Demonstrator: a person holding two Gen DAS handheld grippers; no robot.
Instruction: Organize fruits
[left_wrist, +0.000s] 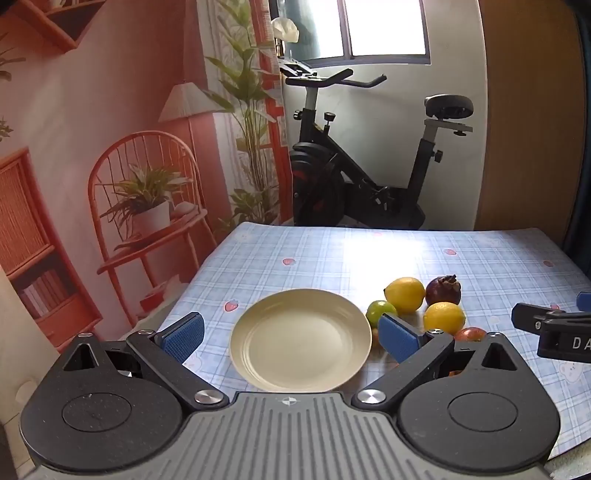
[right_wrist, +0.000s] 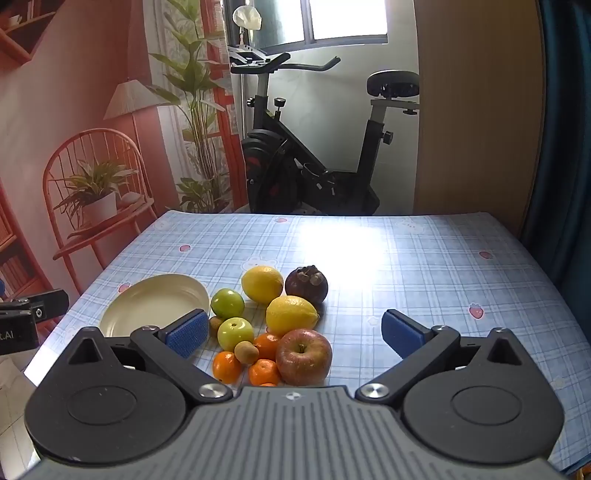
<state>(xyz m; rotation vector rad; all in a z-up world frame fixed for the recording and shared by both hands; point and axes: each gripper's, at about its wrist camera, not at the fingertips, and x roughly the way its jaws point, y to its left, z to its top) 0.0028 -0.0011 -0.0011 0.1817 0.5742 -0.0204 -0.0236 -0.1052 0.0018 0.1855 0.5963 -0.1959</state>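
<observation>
A cream plate (left_wrist: 301, 338) (right_wrist: 155, 306) lies bare on the checked tablecloth. To its right is a cluster of fruit: two lemons (right_wrist: 262, 283) (right_wrist: 291, 314), a dark mangosteen (right_wrist: 306, 283), two green fruits (right_wrist: 228, 303) (right_wrist: 235, 333), a red apple (right_wrist: 303, 356), several small oranges (right_wrist: 226, 366) and a brown kiwi (right_wrist: 246, 351). My left gripper (left_wrist: 291, 338) hovers open over the plate, holding nothing. My right gripper (right_wrist: 293, 334) hovers open over the fruit cluster, with nothing between its blue pads (right_wrist: 400, 332).
The table (right_wrist: 424, 258) with the blue checked cloth stretches bare behind and to the right of the fruit. An exercise bike (right_wrist: 314, 155) stands beyond the far edge. A printed backdrop hangs on the left. The right gripper's body (left_wrist: 557, 328) shows at the left wrist view's right edge.
</observation>
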